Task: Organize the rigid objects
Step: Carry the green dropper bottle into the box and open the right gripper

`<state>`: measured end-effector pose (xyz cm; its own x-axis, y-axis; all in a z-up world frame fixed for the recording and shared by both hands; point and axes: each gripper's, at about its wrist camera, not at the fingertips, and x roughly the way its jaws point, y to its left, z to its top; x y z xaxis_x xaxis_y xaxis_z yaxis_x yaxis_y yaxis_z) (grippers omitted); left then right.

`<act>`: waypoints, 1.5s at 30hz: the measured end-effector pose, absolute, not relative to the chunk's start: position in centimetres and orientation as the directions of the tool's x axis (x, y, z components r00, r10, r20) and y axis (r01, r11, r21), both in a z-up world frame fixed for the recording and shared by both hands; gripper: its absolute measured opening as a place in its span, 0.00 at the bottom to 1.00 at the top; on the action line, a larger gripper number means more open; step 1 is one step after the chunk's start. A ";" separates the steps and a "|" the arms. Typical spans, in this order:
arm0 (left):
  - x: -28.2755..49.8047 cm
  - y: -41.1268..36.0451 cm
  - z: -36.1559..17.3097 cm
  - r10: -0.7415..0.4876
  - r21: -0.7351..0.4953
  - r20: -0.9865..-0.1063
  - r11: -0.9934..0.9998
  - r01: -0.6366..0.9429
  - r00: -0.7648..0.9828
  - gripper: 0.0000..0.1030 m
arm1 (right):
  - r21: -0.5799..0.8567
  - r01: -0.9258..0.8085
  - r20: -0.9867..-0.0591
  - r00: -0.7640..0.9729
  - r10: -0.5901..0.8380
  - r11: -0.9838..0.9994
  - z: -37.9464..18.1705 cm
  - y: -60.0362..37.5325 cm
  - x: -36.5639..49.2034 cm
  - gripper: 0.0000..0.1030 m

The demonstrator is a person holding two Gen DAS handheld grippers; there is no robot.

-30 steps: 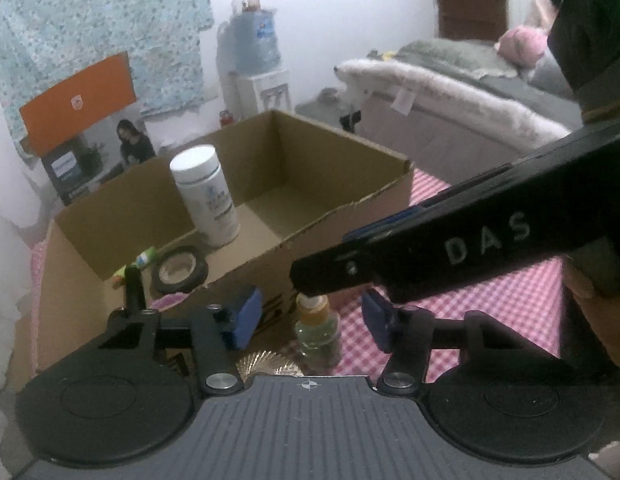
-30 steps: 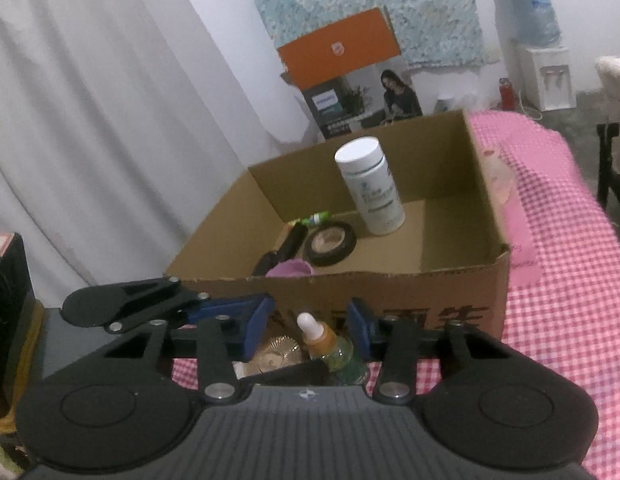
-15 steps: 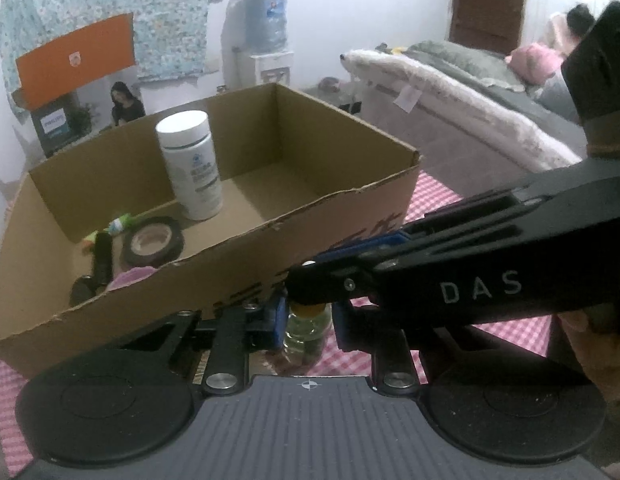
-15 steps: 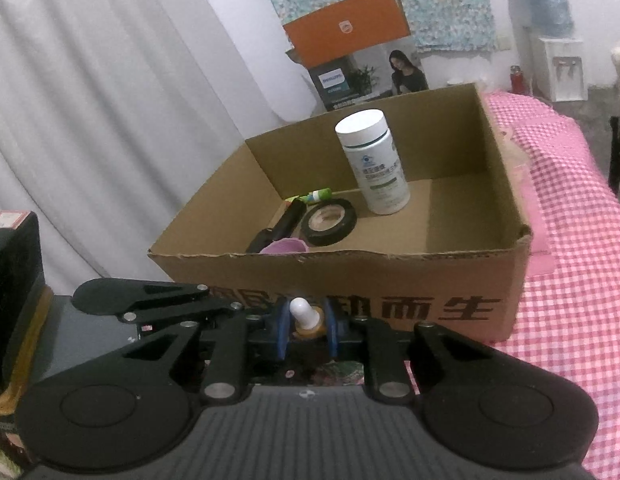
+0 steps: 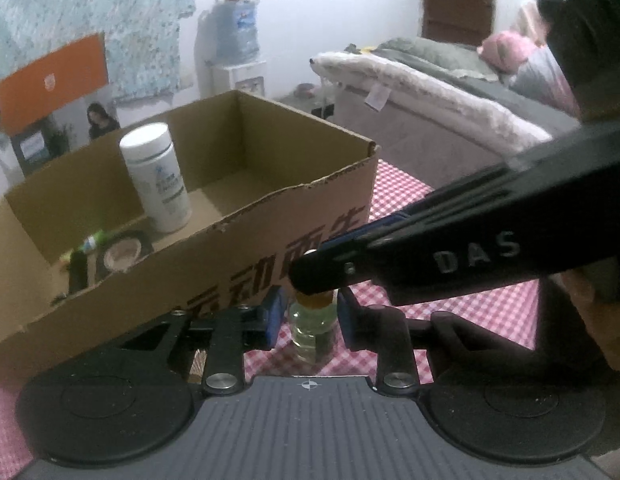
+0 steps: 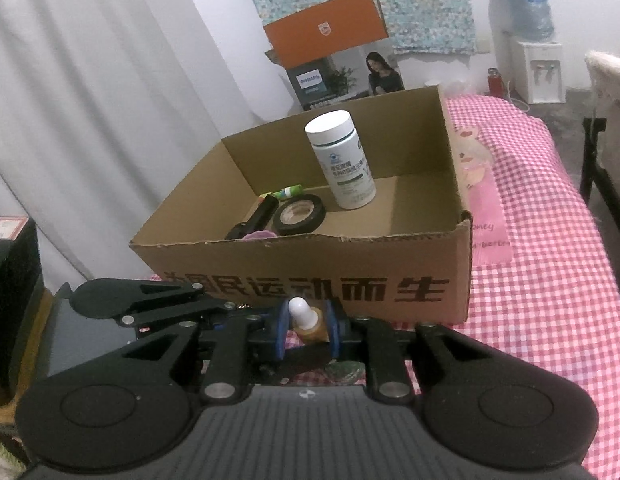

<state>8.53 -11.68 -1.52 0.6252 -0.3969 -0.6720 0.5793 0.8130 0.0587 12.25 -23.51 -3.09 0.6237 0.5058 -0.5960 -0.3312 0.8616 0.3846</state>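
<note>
Your right gripper [image 6: 308,330] pinches the dropper bottle [image 6: 305,320] at its orange collar, low centre of the right view. Your left gripper [image 5: 308,314] brackets the bottle's clear body from the other side; its jaws have just opened a little, with slim gaps beside the glass. The bottle stands on the pink checked cloth [image 6: 550,280], just in front of the cardboard box [image 6: 310,288], whose torn front edge rises directly ahead. "DAS" reads on the right gripper's arm. Large dark characters run along the box front. Inside: a white jar [image 6: 342,160] upright, a tape roll [image 6: 297,214] at its left; box's right half open. Beyond, an orange Philips carton [image 6: 330,56], white curtain, water dispenser, bed.
</note>
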 end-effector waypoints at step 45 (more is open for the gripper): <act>12.6 -11.4 9.5 -0.398 0.111 -0.560 0.834 0.541 0.727 0.31 | 0.266 -0.484 -0.481 0.683 0.550 0.834 9.0 -23.3 15.3 0.23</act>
<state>12.57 -11.42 9.46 0.7271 -0.3976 -0.5597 0.5411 0.8336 0.1108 15.26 -23.34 8.96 0.6828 0.5499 -0.4811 -0.4837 0.8337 0.2664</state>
